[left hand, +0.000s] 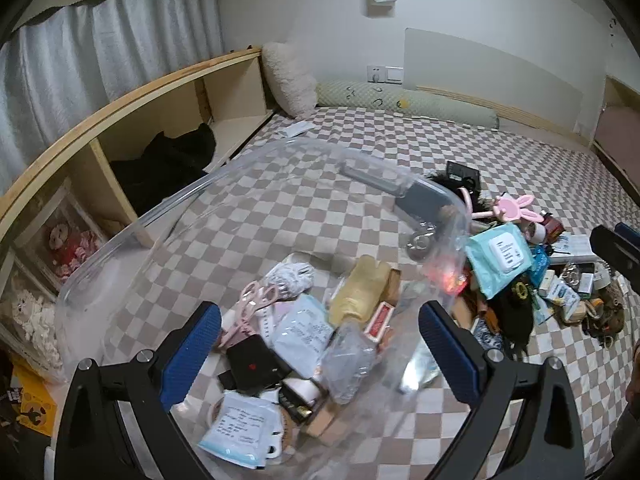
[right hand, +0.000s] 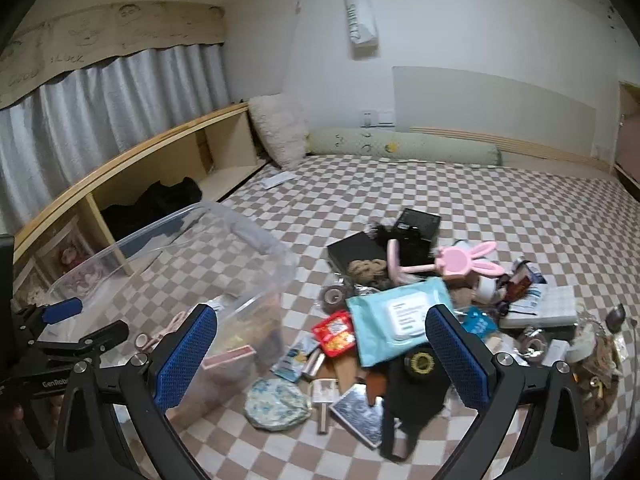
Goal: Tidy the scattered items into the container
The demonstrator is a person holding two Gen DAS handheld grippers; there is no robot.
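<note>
Both grippers, left point(left hand: 319, 346) and right point(right hand: 321, 350), gape empty beside the clear container point(right hand: 256, 300), already partly filled, while a big heap point(right hand: 420, 320) waits right of it.

The container point(left hand: 120, 240) is clear, glossy plastic with smooth walls. The bed point(right hand: 500, 216) wears a matt woven cloth in a brown-and-white check. The wipes pack point(right hand: 396, 320) has a soft teal plastic film with a hard white lid. The rabbit mirror point(right hand: 460, 262) is smooth pink plastic. The shelf point(left hand: 132, 92) is pale, matt wood. The right gripper point(right hand: 320, 344) has matt black arms, blue pads with a fine dotted texture, and shiny metal screws. The pillow point(right hand: 276, 132) looks fluffy.
</note>
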